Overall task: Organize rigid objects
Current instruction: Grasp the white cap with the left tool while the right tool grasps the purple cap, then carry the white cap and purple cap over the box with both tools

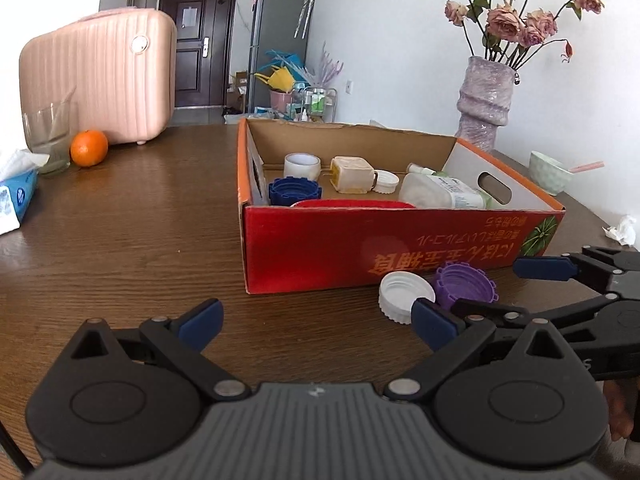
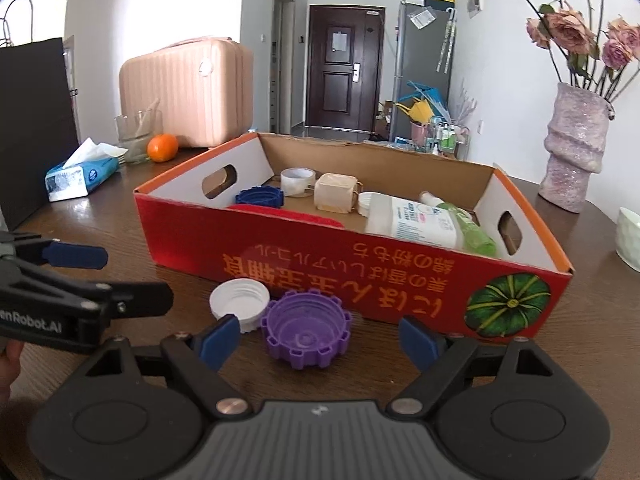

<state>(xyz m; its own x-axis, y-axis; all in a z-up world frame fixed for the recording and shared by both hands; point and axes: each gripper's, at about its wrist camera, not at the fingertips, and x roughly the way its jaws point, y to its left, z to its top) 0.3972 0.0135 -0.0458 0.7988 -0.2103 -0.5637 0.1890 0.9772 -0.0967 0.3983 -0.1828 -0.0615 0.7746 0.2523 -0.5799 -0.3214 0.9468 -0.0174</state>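
Observation:
A purple toothed cap [image 2: 306,330] and a white screw cap [image 2: 240,299] lie on the brown table in front of a red cardboard box [image 2: 320,268]. My right gripper [image 2: 316,342] is open, its blue pads on either side of the purple cap, not touching it. My left gripper [image 1: 316,326] is open and empty, low over bare table left of the caps. Both caps show in the left wrist view: purple [image 1: 466,284], white [image 1: 404,296]. The box [image 1: 400,248] holds a blue cap [image 1: 295,191], a tape roll [image 1: 302,165], a cream container [image 1: 352,174], a bottle [image 1: 444,192] and a red lid [image 1: 352,204].
A pink case [image 1: 100,76], a glass [image 1: 48,136], an orange [image 1: 89,148] and a tissue pack [image 1: 16,196] stand at the left. A vase with roses [image 1: 484,104], a pale bowl [image 1: 550,172] and a crumpled tissue [image 1: 622,230] are at the right.

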